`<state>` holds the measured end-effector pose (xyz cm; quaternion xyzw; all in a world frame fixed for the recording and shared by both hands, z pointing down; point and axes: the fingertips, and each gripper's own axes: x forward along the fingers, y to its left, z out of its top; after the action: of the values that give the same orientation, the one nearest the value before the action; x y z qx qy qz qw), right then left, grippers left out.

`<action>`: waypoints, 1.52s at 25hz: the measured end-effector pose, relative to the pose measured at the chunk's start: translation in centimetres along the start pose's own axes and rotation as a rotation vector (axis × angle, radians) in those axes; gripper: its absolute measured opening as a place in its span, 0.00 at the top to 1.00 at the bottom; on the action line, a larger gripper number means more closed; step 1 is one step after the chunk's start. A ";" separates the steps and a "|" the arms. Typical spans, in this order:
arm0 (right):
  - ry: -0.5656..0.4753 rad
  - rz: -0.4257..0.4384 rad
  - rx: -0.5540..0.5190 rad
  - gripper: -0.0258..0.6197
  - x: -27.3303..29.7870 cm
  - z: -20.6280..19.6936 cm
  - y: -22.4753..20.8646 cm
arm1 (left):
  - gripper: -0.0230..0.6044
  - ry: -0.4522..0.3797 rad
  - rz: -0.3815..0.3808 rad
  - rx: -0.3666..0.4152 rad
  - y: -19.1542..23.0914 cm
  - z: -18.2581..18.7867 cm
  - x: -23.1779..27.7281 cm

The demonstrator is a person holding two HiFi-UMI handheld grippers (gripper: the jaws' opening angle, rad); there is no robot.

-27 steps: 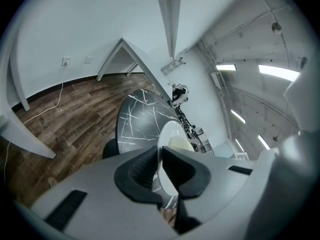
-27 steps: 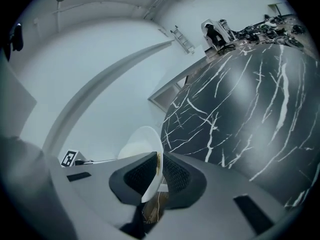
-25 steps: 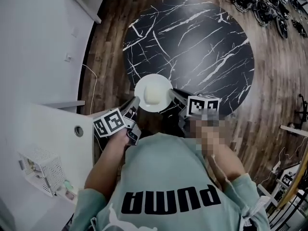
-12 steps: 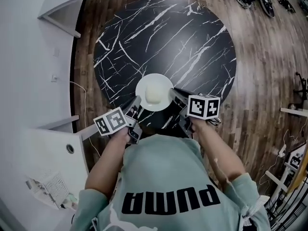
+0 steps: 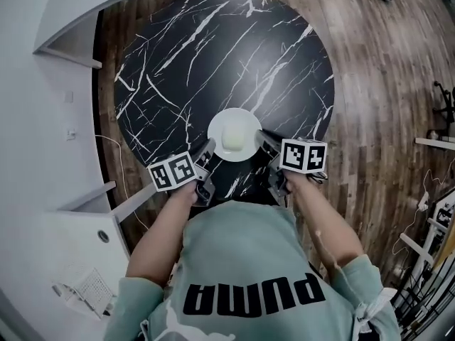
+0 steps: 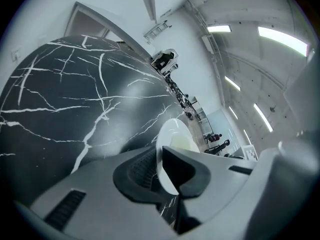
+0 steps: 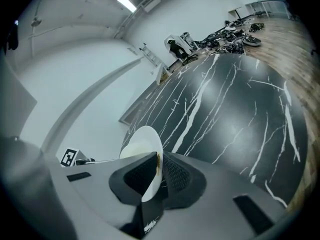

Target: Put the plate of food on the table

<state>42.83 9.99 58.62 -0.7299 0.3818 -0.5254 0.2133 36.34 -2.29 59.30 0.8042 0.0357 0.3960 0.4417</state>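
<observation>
A: Change over the last second: the white plate [image 5: 215,128] starts at the near rim of the round black marble table [image 5: 213,48], overhanging it a little. Now it lies well inside that rim, with marble under it all round. The person has moved in; more wooden floor [image 5: 384,84] drops out of frame.
B: Grip altered?
A: No. Left gripper [image 5: 207,150] pinches the plate's left rim, right gripper [image 5: 261,139] the right rim, as before. Both sets of jaws are nearly together, pads pressed on either face of the thin rim. This is clear in both gripper views.
B: Food?
A: Pale mound [image 5: 233,135] is centred on the plate and has not slid. Plate is about level.
B: Down on the table yet?
A: Contact not confirmed. It reads as carried just above the marble, but that is my judgement.
B: Meaning for the task?
A: Carry is nearly done and the plate is over a bare landing spot. Remaining: lower it level until the base meets the marble, then open both jaws and draw outwards. Risk: an uneven release tips the food
</observation>
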 end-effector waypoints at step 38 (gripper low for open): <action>-0.150 -0.391 -0.318 0.89 -3.1 3.2 -5.6 | 0.77 0.016 0.251 0.618 0.8 0.6 2.3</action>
<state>47.17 15.61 59.63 -0.8509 0.2944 -0.4346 0.0178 38.05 -2.23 61.11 0.8952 0.0580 0.4241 0.1243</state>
